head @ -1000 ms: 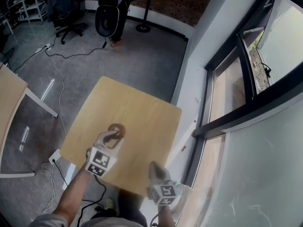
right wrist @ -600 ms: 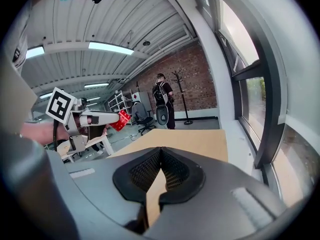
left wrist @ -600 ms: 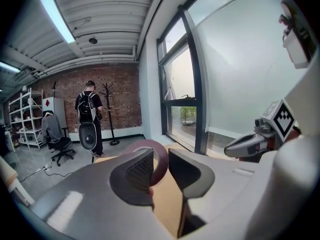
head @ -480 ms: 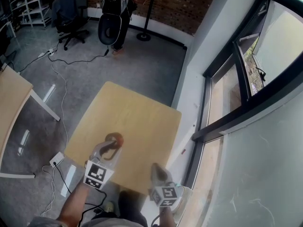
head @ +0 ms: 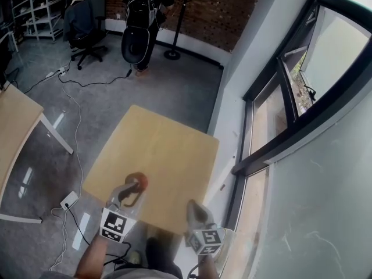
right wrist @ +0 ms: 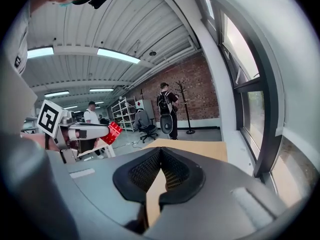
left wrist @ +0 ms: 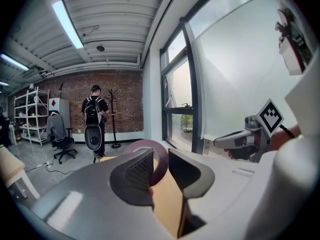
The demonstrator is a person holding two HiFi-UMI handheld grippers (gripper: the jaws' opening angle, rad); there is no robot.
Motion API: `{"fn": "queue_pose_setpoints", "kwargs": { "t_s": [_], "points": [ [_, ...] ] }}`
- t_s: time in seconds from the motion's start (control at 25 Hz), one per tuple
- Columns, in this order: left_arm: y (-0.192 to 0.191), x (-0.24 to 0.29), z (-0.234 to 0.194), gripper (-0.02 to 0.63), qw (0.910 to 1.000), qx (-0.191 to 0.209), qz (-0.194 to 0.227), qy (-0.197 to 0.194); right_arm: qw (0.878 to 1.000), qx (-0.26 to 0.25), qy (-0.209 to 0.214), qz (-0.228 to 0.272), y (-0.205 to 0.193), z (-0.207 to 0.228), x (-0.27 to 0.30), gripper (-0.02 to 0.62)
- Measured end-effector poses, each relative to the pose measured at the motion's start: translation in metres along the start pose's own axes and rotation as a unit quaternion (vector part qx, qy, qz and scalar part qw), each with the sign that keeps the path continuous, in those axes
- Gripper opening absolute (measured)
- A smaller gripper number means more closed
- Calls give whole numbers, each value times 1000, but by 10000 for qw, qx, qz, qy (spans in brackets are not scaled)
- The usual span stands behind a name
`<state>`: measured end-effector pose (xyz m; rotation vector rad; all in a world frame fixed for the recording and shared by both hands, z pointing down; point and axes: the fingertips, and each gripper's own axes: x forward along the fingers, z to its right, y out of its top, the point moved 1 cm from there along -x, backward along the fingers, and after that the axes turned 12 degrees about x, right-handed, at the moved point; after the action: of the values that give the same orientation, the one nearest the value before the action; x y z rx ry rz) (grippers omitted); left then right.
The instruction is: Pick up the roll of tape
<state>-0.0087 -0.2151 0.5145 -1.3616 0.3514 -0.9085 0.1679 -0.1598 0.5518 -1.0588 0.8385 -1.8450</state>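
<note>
The roll of tape (head: pixel 140 182) is a reddish-brown ring. It hangs over the near left part of the wooden table (head: pixel 168 150), and my left gripper (head: pixel 132 192) is shut on it. In the left gripper view the roll (left wrist: pixel 161 156) stands upright, its band pinched between the two dark pads (left wrist: pixel 139 173). My right gripper (head: pixel 194 210) floats at the table's near edge to the right, shut with nothing in it. In the right gripper view its fingertips (right wrist: pixel 160 154) meet over the tabletop.
A glazed window wall (head: pixel 290 115) runs along the table's right side. Grey floor with cables (head: pixel 72 115) and a second table (head: pixel 14 121) lie to the left. Far back stand a person with a backpack (head: pixel 142 10) and an office chair (head: pixel 81 16).
My left gripper has drawn back toward the table's near edge and risen, carrying the tape roll with it. The right gripper has risen a little.
</note>
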Motion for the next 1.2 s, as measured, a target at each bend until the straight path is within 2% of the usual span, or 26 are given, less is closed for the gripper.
{"fn": "queue_pose_setpoints", "kwargs": {
  "t_s": [0.44,1.2],
  "points": [
    [13,-62,11,94,9991,-247,299,152,9985,-125,-38,526,15,-28,-45,14],
    [40,-153,32,94,9972,-103,680,292,9941,-129,-111,1075,18,-72,-125,14]
  ]
}}
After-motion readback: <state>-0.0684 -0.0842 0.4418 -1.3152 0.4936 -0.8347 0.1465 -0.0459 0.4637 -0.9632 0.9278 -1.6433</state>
